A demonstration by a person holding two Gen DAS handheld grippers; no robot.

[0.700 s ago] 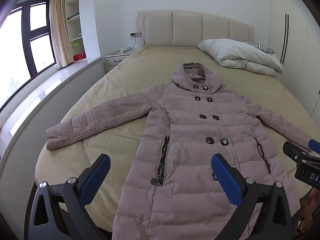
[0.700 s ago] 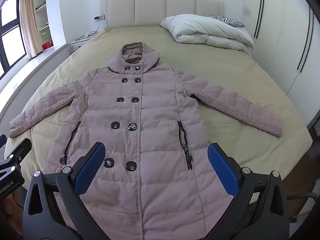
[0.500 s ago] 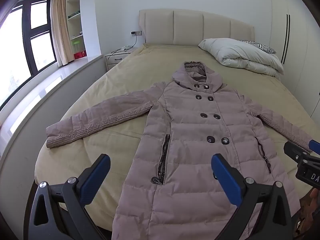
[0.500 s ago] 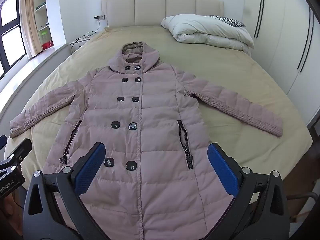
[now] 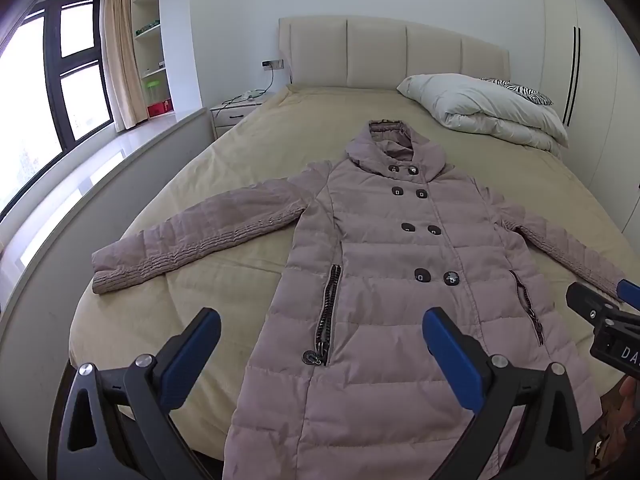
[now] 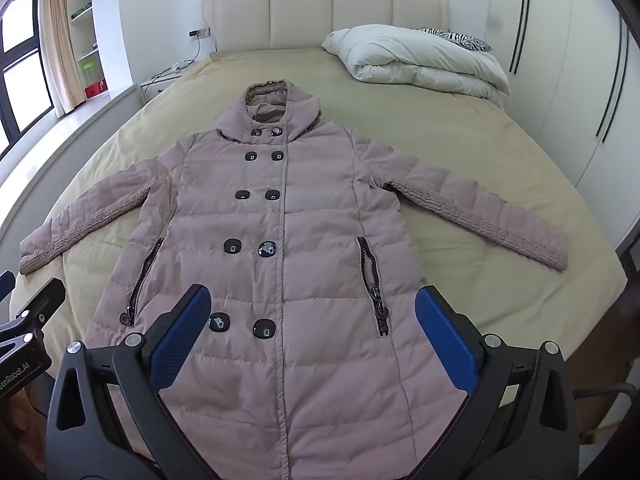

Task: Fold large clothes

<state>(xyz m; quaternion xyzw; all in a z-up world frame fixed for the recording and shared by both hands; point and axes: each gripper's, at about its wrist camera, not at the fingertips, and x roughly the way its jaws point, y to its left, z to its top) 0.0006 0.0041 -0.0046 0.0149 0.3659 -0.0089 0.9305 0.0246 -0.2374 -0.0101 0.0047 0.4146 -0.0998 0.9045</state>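
Note:
A long mauve padded coat (image 5: 384, 264) (image 6: 288, 232) lies flat and face up on the beige bed (image 5: 248, 152) (image 6: 472, 152), buttoned, hood toward the headboard, both sleeves spread out sideways. My left gripper (image 5: 320, 340) hovers open above the coat's lower left side, near the left pocket zipper (image 5: 326, 316). My right gripper (image 6: 312, 320) hangs open above the lower front, with the right pocket zipper (image 6: 374, 284) between its blue pads. Nothing is held. The right gripper's body (image 5: 604, 320) shows at the right edge of the left wrist view; the left gripper's body (image 6: 28, 332) shows at the left edge of the right wrist view.
A folded white duvet (image 5: 488, 108) (image 6: 420, 60) with a zebra-print pillow (image 6: 456, 36) lies at the head of the bed on the right. A nightstand (image 5: 236, 114) stands left of the headboard. A window ledge runs along the left; wardrobe doors (image 6: 580, 80) line the right.
Both views have shifted only slightly; the left wrist view has drifted a little so the coat sits marginally lower. Both grippers remain open and the coat has not moved.

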